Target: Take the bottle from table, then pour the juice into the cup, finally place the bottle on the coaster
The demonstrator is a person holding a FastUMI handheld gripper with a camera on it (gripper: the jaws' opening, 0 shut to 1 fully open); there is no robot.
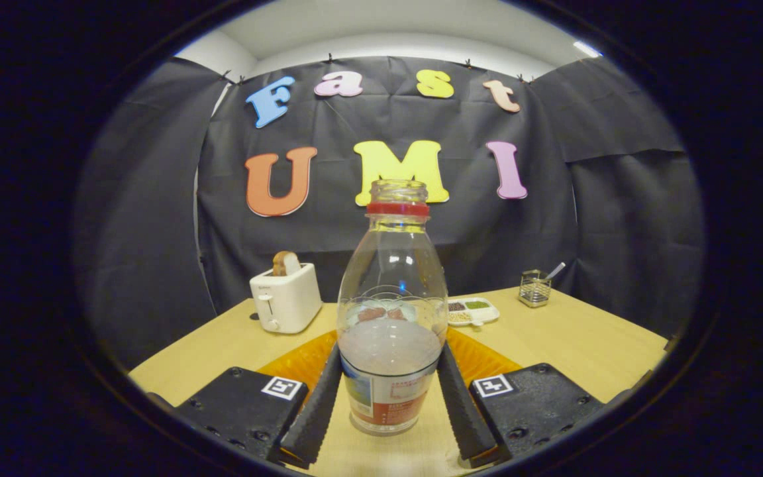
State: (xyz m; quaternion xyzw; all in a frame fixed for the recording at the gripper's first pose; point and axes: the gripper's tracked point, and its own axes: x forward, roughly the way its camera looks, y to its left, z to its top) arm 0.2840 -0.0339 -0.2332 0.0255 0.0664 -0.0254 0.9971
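And here we are, right down at the fingers: two black ribbed pads, one on either side of the bottle, both hard against its lower body near the label. That is a firm squeeze, both sides pressing on the plastic. The bottle stands upright between them, cap off, a red ring around its open neck, and a pale cloudy juice filling roughly the lower third. Whether its base is touching the worktop or just clear of it is hard to say from here.

Just behind the bottle, an orange coaster peeks out on both sides of it, ribbed and flat on the light wooden worktop, partly hidden by the bottle and the fingers.

Moving farther back now. Off to the left, a white toaster with a slice of bread poking out of its slot. To the right of the bottle, beyond the coaster, a small white tray divided into compartments holding dark and green bits. Farther right still, near the worktop's far edge, a small wire basket with a utensil handle sticking up out of it.
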